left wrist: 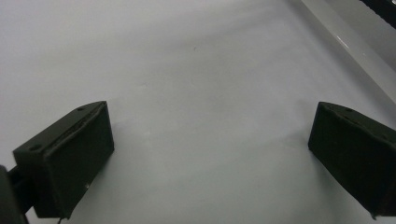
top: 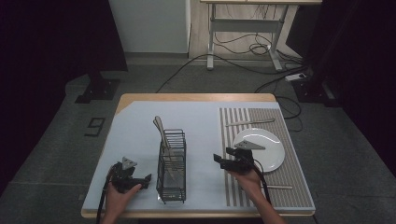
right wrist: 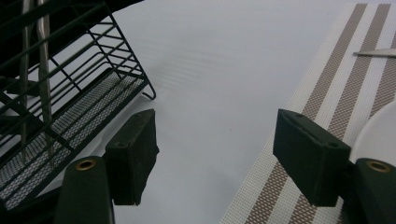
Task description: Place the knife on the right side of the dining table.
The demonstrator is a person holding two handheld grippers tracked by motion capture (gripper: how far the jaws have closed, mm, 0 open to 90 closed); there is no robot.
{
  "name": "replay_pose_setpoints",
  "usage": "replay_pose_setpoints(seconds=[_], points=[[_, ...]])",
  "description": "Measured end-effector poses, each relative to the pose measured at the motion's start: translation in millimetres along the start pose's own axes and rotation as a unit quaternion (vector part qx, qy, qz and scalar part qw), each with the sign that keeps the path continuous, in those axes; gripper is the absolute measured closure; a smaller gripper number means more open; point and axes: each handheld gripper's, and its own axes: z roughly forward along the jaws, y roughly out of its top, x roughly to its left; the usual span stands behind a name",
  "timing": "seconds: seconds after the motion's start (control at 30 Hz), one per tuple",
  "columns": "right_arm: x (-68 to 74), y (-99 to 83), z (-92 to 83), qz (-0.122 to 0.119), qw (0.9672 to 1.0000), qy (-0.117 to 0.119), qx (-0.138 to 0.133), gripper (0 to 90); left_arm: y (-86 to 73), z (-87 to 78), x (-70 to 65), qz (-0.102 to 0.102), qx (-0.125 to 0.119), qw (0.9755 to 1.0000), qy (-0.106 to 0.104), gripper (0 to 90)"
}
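A: Where is the wire rack [top: 171, 164] on the desk [top: 140, 100]?

B: On the pale mat [top: 135, 135], roughly mid-desk. Two pieces of cutlery [top: 161, 133] stand in it, leaning toward its far left corner.

A: And the right gripper [top: 223, 161]?

B: To the right of the rack, near it but apart, just over the left edge of the striped placemat [top: 299, 186]. In the right gripper view its jaws stand wide apart with nothing between them, only mat and stripes beneath, and the rack's mesh floor [right wrist: 70, 112] at the left.

A: The left gripper [top: 145, 179]?

B: To the left of the rack, near its front corner, held low over the mat. Its jaws gape too, empty, with bare mat between them in the left gripper view.

A: What else lies right of the rack?

B: A white plate [top: 271, 149] on the placemat, a knife [top: 250, 122] beyond it, and another utensil [top: 279, 187] near the front edge.
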Motion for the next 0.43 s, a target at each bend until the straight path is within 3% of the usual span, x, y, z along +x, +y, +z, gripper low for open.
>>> replay_pose_setpoints(seconds=[0.27, 0.43], points=[[0.4, -6.5, -0.4, -0.005, 1.0000, 0.000, -0.002, 30.0, 0.0, 0.0, 0.0, 0.000, 0.000, 1.0000, 0.000, 0.0], [3.6, -5.1, 1.4, -0.005, 1.0000, 0.002, -0.006, 24.3, 0.1, 0.0, 0.1, 0.000, 0.000, 1.0000, 0.000, 0.0]])
